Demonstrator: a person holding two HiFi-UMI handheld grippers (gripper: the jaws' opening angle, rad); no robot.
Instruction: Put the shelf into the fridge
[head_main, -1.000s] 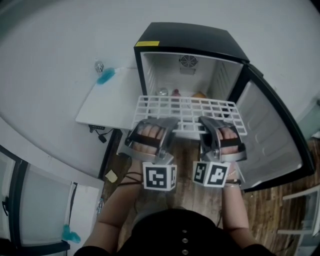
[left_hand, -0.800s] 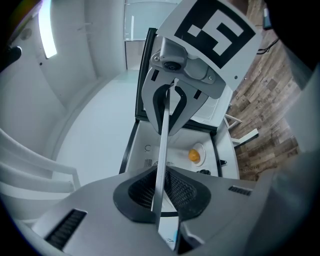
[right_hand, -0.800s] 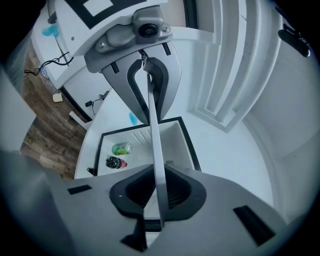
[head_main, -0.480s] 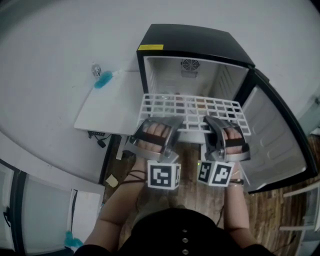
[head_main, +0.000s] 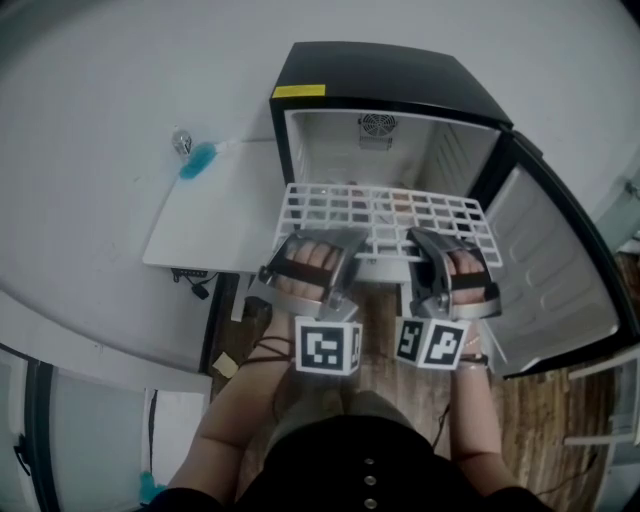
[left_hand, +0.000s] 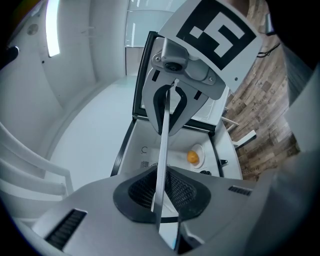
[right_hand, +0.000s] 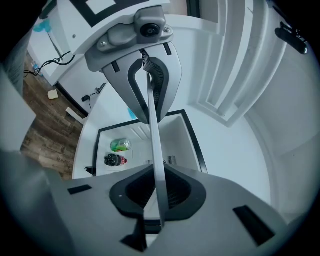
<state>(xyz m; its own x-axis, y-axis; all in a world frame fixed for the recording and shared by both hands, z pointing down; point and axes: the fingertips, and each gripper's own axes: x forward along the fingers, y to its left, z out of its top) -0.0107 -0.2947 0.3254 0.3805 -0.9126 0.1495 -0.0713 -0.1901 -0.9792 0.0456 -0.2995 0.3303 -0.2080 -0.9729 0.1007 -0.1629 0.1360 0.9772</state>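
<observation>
At fridge (head_main: 380, 70) mouth, jaws nearly closed — gripping shelf (head_main: 386, 212)

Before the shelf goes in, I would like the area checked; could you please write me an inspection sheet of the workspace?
Surface: white side table left of the fridge, with a blue item at its far corner.
Job's things: white wire shelf held flat at the fridge's open front; door swung wide to the right.
Clutter: inside the fridge, an orange item, a green container and a dark bottle.
Grippers: left gripper and right gripper both shut on the shelf's near edge.
Cables: dark cable below the table's near edge.
Surroundings: wooden floor, white wall.
</observation>
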